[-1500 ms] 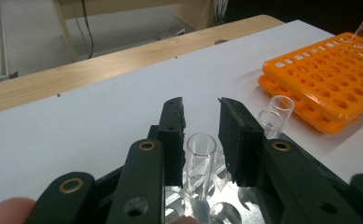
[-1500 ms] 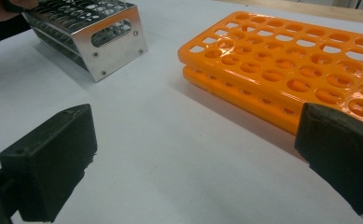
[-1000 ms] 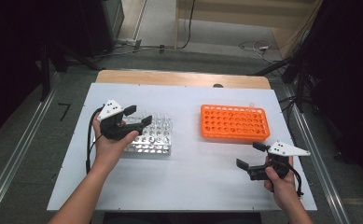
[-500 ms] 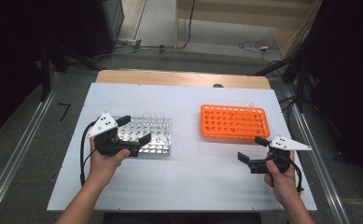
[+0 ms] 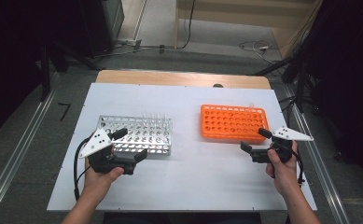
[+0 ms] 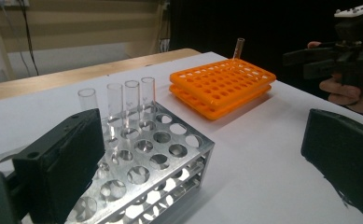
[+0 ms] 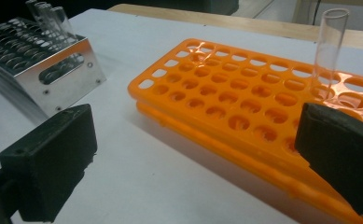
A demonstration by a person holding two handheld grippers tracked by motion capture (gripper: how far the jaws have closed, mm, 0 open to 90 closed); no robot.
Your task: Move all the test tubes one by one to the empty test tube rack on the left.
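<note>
On the white counter the left claw hovers at the near edge of the perforated silver metal test-tube rack, its black jaws spread wide with nothing between them; they have just been opening. In the left gripper view the rack's near corner lies between and beyond those jaws, and four clear glass test tubes stand upright in a row of holes along its far side. The right claw sits just in front of the near right corner of the flat orange plastic test-tube rack, its jaws likewise parted and empty. In the right gripper view a single clear glass tube stands upright in a hole of the orange rack, beyond the right-hand jaw and apart from it. The two racks lie side by side and well apart, the silver one to the left and the orange one to the right.
</note>
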